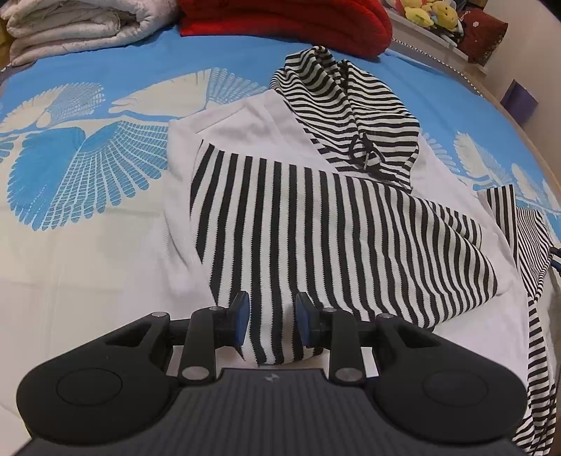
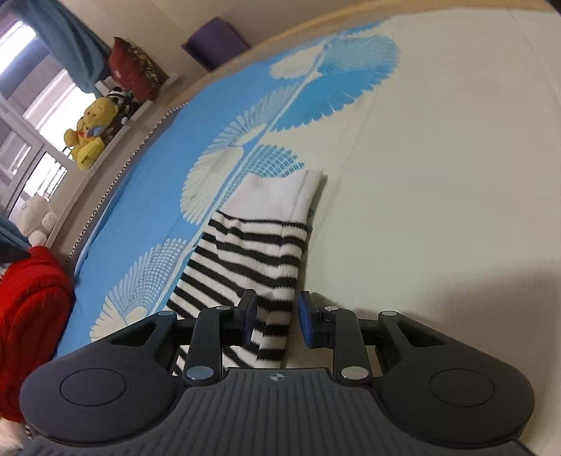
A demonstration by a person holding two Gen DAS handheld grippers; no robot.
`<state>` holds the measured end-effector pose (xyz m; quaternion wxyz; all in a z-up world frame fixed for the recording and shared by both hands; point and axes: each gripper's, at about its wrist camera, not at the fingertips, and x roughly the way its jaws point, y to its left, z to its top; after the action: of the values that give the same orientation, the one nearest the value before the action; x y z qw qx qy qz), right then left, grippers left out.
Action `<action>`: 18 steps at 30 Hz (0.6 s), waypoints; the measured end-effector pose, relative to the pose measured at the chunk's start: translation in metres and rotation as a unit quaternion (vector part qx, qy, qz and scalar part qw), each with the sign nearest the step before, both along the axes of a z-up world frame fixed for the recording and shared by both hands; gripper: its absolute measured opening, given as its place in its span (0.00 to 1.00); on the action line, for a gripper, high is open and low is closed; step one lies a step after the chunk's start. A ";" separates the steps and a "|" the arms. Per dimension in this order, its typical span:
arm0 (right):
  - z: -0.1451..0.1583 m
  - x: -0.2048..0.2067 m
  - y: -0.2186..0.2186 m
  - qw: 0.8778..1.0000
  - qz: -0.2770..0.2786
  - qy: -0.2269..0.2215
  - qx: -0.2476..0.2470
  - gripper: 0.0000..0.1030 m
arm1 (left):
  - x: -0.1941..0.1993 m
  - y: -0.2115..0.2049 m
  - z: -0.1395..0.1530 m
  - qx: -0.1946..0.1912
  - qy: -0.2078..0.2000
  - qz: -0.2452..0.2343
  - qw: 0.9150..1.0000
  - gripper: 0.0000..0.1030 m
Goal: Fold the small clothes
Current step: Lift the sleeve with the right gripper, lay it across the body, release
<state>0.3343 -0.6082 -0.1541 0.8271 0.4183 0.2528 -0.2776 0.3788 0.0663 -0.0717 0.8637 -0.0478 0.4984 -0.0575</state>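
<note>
My left tongs (image 1: pixel 271 321) are closed on a bunched fold of the striped sleeve (image 1: pixel 315 231) that lies folded across the white body of the hooded top (image 1: pixel 245 129); cloth fills the gap between the pads and bulges out below them. My right tongs (image 2: pixel 277 324) have the other sleeve (image 2: pixel 252 259) between the pads near its striped part, but the cloth sits against one pad while the other stands a little clear, so I cannot tell whether that grip is firm.

The top lies on the bed (image 1: pixel 87 245), in the middle of the blue-and-cream sheet. Taking the striped hood (image 1: pixel 336 105) as landmark: the white body spreads out below it toward me, and the folded sleeve crosses the body just beneath the hood's drawstring knot. The garment's long axis runs from the hood, at the far end near the red blanket (image 1: pixel 280 21), down to the hem near my left tongs. The sleeve in my right tongs points away from the hood side, its white cuff (image 2: pixel 280 196) farthest from me.

What worries me:
- the right sleeve may slip out if only one pad is biting;
- pulling it across could drag the body and undo the first fold;
- my left hold on a thick bunch may wrinkle the sleeve rather than pin it flat.
</note>
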 end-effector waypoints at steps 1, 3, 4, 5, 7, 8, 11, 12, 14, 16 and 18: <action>0.000 0.002 0.001 1.000 0.003 0.000 -0.008 0.26 | 0.000 -0.001 0.001 0.000 -0.002 -0.002 1.000 0.31; -0.001 0.005 0.000 1.000 0.009 -0.004 -0.010 0.07 | -0.001 -0.002 0.002 -0.001 -0.005 -0.004 1.000 0.31; -0.001 0.006 0.000 1.000 0.012 -0.005 -0.008 0.06 | -0.002 -0.001 0.003 -0.002 -0.006 -0.004 1.000 0.31; 0.001 0.006 0.001 1.000 0.010 -0.007 -0.013 0.06 | -0.002 0.000 0.004 -0.003 -0.006 -0.002 1.000 0.31; 0.009 0.004 0.005 1.000 0.001 -0.010 -0.029 0.05 | -0.002 0.003 0.006 -0.006 -0.007 0.003 1.000 0.31; 0.017 0.004 0.009 0.999 -0.003 -0.012 -0.042 0.05 | -0.001 0.004 0.007 -0.008 -0.009 0.006 1.000 0.31; 0.056 0.010 0.037 0.990 0.010 -0.009 -0.138 0.05 | -0.002 0.011 0.012 -0.015 -0.014 0.015 1.000 0.31; 0.070 0.014 0.052 0.984 0.022 -0.004 -0.179 0.05 | -0.002 0.014 0.013 -0.017 -0.015 0.019 1.000 0.31; 0.104 0.019 0.094 0.965 0.059 -0.016 -0.256 0.05 | -0.002 0.022 0.018 -0.024 -0.019 0.030 0.999 0.31; 0.136 0.021 0.148 0.938 0.118 -0.045 -0.323 0.04 | -0.002 0.032 0.023 -0.034 -0.025 0.045 0.998 0.31; 0.158 0.018 0.209 0.903 0.188 -0.084 -0.376 0.04 | -0.002 0.043 0.028 -0.046 -0.029 0.063 0.997 0.31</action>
<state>0.3525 -0.3992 0.0044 0.9780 0.0420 0.1332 -0.1549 0.3766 0.1089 -0.0437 0.8765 -0.1171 0.4661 -0.0272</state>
